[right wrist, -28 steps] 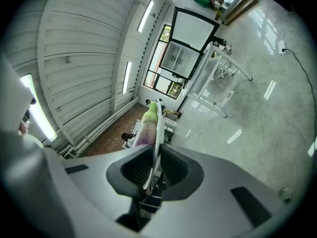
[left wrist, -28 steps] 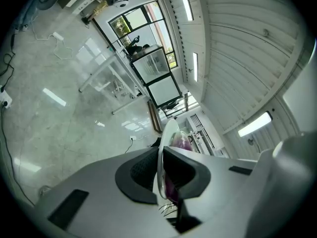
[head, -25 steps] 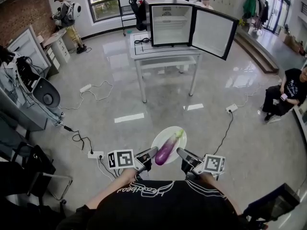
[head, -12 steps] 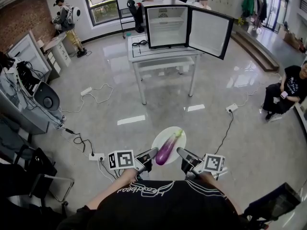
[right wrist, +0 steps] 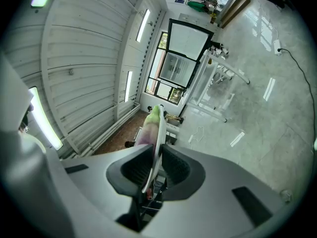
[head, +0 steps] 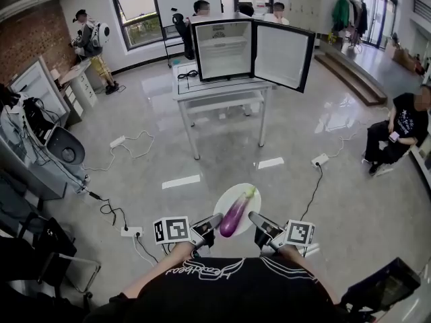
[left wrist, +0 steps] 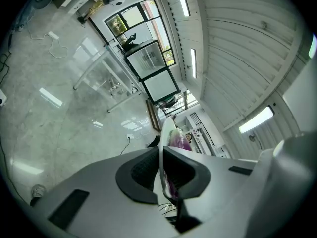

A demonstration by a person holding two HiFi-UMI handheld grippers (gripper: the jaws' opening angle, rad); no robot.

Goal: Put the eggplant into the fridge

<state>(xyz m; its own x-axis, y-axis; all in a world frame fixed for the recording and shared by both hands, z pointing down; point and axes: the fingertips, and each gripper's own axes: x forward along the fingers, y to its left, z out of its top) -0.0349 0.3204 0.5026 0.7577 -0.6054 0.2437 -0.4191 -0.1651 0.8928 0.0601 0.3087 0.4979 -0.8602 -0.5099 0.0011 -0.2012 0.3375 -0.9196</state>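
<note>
A purple eggplant (head: pixel 236 212) with a green stem lies on a white plate (head: pixel 250 204) carried in the air in front of me. My left gripper (head: pixel 217 219) is shut on the plate's left rim and my right gripper (head: pixel 252 217) is shut on its right rim. In the left gripper view the plate (left wrist: pixel 163 138) passes edge-on between the jaws, with the eggplant (left wrist: pixel 179 141) behind it. In the right gripper view the plate (right wrist: pixel 159 133) is likewise clamped, the eggplant (right wrist: pixel 149 128) on its left face. The small fridge (head: pixel 225 49) stands on a white table (head: pixel 202 89) ahead, its door (head: pixel 281 56) swung open to the right.
Cables and power strips (head: pixel 131 232) lie on the glossy floor at left and right. Grey equipment (head: pixel 40 140) lines the left wall. A person sits on a chair (head: pixel 397 133) at right; others stand behind the fridge and at far left.
The fridge and table have come nearer and lower in the head view as I walk toward them. Both grippers keep their hold on the plate with the eggplant.
</note>
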